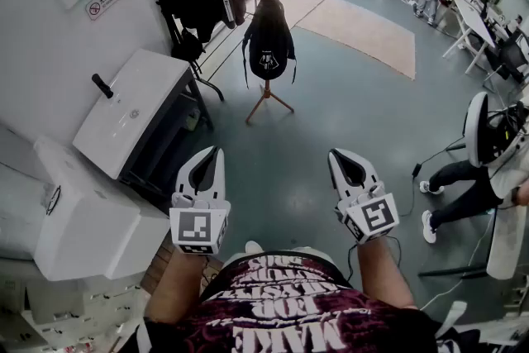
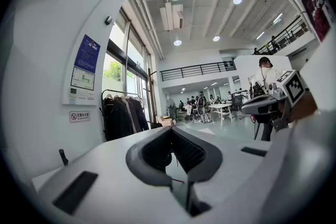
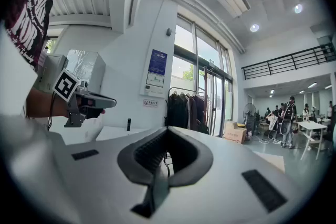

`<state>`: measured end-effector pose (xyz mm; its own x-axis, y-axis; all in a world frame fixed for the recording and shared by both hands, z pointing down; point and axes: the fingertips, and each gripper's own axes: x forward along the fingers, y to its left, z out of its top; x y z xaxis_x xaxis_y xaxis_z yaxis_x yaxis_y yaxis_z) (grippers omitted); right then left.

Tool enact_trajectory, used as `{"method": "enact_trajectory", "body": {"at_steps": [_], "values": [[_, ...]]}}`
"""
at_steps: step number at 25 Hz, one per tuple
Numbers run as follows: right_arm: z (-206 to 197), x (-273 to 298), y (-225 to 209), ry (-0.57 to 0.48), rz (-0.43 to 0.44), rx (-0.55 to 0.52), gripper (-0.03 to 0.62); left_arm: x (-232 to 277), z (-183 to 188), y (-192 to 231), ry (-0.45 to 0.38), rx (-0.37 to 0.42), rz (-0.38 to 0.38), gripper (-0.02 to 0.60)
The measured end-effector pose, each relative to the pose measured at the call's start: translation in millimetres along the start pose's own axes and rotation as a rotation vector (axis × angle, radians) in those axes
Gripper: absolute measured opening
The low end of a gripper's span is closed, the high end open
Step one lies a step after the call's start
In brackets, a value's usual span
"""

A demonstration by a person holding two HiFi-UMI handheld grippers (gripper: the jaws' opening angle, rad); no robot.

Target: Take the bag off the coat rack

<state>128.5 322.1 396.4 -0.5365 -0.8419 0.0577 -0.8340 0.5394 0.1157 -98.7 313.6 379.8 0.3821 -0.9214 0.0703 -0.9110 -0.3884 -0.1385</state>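
Forearms are reaching forward side by side, keeping the left gripper (image 1: 211, 159) and right gripper (image 1: 340, 161) level, jaws closed and empty, while the black bag (image 1: 268, 45) is hanging on the wooden coat rack (image 1: 269, 95) well ahead.

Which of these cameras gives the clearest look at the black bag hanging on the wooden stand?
The head view: the whole black bag hangs in plain sight on the wooden stand. In both gripper views the jaws in front hide nearly all of it.
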Motion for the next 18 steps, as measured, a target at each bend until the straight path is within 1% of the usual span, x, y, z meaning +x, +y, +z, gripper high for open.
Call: {"method": "enact_trajectory", "body": {"at_steps": [4, 7, 11, 14, 15, 17, 18], "values": [[0, 14, 16, 0.024, -0.005, 0.004, 0.003, 2, -6, 12, 0.006, -0.011, -0.016, 0.006], [2, 24, 24, 0.03, -0.014, 0.007, 0.003, 8, -14, 23, 0.017, -0.013, -0.013, 0.006], [1, 33, 26, 0.059, -0.031, -0.015, 0.005, 12, -21, 33, 0.009, -0.048, -0.012, 0.008], [-2, 38, 26, 0.075, -0.035, -0.017, 0.009, 13, -25, 41, 0.007, -0.057, -0.006, 0.009], [-3, 40, 25, 0.08, -0.034, -0.012, 0.038, 13, -27, 44, 0.011, -0.061, -0.002, 0.018], [-8, 44, 25, 0.09, -0.029, 0.0, 0.099, 16, -33, 50, 0.024, -0.075, 0.006, 0.076], [-10, 47, 24, 0.094, -0.028, 0.005, 0.122, 17, -36, 53, 0.028, -0.08, 0.008, 0.09]]}}
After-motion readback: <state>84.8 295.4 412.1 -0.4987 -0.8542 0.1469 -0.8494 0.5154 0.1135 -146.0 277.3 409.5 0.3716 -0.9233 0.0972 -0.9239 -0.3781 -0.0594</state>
